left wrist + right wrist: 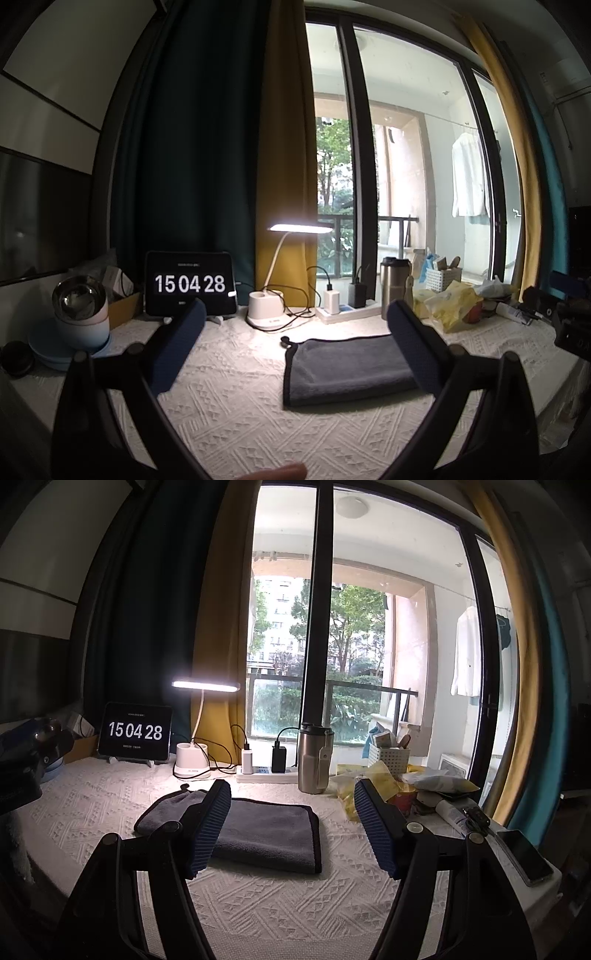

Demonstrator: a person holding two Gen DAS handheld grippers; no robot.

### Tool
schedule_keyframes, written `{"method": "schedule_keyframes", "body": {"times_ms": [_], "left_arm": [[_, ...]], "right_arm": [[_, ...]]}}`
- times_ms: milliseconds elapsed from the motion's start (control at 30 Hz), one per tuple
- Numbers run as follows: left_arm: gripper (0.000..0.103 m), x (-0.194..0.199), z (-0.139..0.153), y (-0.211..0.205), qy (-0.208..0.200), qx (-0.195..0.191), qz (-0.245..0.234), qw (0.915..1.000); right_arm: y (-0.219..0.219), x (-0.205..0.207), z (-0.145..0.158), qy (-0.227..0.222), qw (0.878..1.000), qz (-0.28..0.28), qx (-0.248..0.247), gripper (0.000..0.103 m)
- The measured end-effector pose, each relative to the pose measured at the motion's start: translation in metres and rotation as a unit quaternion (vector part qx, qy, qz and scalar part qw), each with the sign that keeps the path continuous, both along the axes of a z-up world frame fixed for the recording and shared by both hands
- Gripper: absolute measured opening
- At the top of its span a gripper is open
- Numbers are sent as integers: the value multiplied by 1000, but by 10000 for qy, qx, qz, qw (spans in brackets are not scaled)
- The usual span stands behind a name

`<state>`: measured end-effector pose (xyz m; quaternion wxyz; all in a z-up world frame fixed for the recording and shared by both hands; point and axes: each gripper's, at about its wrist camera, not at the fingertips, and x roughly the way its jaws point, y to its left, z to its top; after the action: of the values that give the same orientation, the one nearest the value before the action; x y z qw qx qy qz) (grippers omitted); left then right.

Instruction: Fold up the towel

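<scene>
A dark grey towel (343,369) lies folded flat on the white textured tablecloth (240,413), with a small loop at its far left corner. It also shows in the right wrist view (266,834). My left gripper (295,314) is open and empty, held above the cloth near the towel's left side; its right finger (410,339) overlaps the towel's right edge in view. My right gripper (291,790) is open and empty, above the towel's near side; its left finger (210,823) covers part of the towel.
Along the back stand a tablet clock (190,284), a lit desk lamp (266,310), a power strip with chargers (347,306) and a steel tumbler (314,757). Bowls and plates (79,317) sit left. Yellow bags, a basket (391,757) and a phone (524,853) crowd the right.
</scene>
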<state>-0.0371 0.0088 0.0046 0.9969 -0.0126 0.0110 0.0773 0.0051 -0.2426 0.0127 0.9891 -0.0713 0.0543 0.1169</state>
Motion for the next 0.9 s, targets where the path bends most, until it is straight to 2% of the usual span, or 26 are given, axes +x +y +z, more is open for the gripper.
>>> {"method": "schedule_keyframes", "body": {"times_ms": [900], "left_arm": [[100,1,-1,0,26,-13,-4,10000]], "right_arm": [[-1,0,0,17,10000,2,-8,73]]}}
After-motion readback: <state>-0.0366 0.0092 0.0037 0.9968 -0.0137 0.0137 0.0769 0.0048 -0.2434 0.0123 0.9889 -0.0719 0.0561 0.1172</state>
